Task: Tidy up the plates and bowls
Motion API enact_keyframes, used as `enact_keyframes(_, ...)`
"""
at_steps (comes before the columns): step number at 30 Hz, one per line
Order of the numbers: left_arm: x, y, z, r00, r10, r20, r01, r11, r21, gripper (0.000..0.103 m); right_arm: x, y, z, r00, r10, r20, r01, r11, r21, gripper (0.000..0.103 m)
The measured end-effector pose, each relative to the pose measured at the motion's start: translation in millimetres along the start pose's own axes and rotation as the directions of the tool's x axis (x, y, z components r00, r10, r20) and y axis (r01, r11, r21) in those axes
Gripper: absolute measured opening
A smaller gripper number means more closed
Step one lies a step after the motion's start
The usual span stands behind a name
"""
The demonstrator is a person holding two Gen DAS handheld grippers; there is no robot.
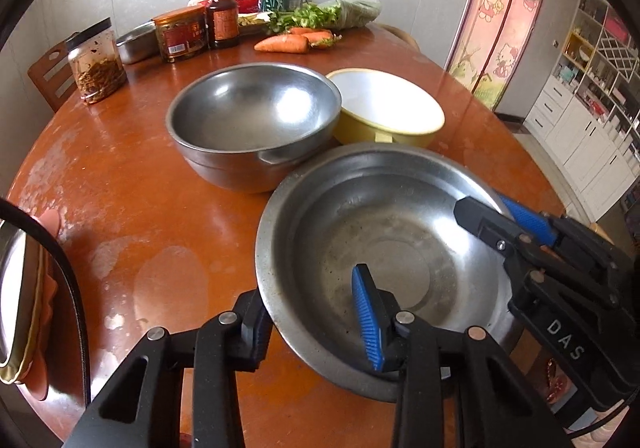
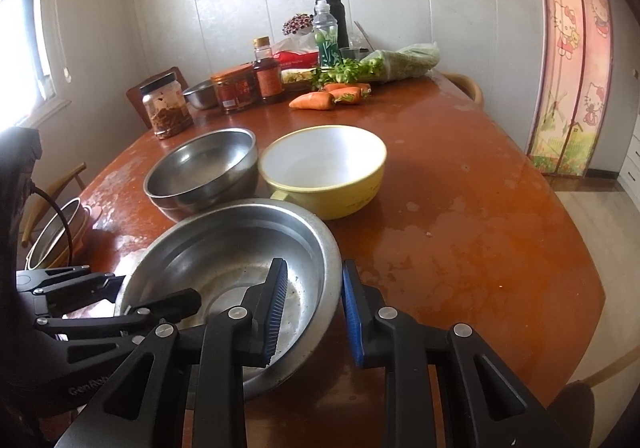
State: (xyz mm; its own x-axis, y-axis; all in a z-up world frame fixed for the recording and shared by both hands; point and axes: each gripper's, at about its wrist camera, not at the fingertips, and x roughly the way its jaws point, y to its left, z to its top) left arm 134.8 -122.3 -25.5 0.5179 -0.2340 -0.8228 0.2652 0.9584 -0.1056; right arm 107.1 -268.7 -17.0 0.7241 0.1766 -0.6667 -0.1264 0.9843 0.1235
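Observation:
A wide shallow steel basin [image 1: 384, 248] [image 2: 224, 260] sits on the round table near its front edge. My left gripper [image 1: 316, 308] straddles its near-left rim, one finger inside and one outside, jaws apart around the rim. My right gripper [image 2: 314, 288] straddles its right rim the same way, with a gap beside the metal; it also shows in the left wrist view [image 1: 504, 216]. Behind the basin stand stacked steel bowls [image 1: 252, 124] [image 2: 200, 168] and a yellow bowl with a white inside [image 1: 388, 108] [image 2: 324, 168].
At the back of the table [image 2: 460, 228] stand a jar [image 1: 96, 64], a red-lidded jar [image 1: 180, 34], sauce bottles [image 1: 222, 14], a small steel dish [image 1: 136, 42], carrots [image 1: 284, 44] and greens [image 1: 332, 14]. More dishes [image 2: 56, 236] sit at the left edge. Chairs surround the table.

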Motion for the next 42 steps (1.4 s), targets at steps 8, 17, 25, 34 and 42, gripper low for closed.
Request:
enact_keyframes(8, -26, 14, -8, 0.999, 0.029, 0.043, -0.029, 0.999, -0.015, 0.038, -15, 24, 2, 0.999, 0.022, 0.025, -0.021, 0.998, -0.051, 0.028)
enact_keyframes(17, -54, 28, -26, 0.995, 0.056, 0.078, -0.054, 0.998, -0.029, 0.038, -32, 50, -5, 0.998, 0.045, 0.034, -0.041, 0.994, -0.106, 0.028)
enact_keyframes(25, -60, 36, -40, 0.994, 0.079, 0.073, -0.076, 0.996, -0.034, 0.038, -38, 70, -17, 0.999, 0.038, 0.013, -0.036, 0.988, -0.147, 0.028)
enact_keyframes(34, -49, 38, -50, 0.996, 0.079, 0.047, -0.077, 0.997, -0.031, 0.038, -33, 74, -26, 0.999, 0.039, -0.021, -0.042, 0.985, -0.166, 0.029)
enact_keyframes(42, -41, 37, -53, 0.996, 0.080, 0.033, -0.079, 0.996, -0.032, 0.038, -23, 71, -30, 0.998, 0.045, -0.044, -0.051, 0.986, -0.156, 0.029)
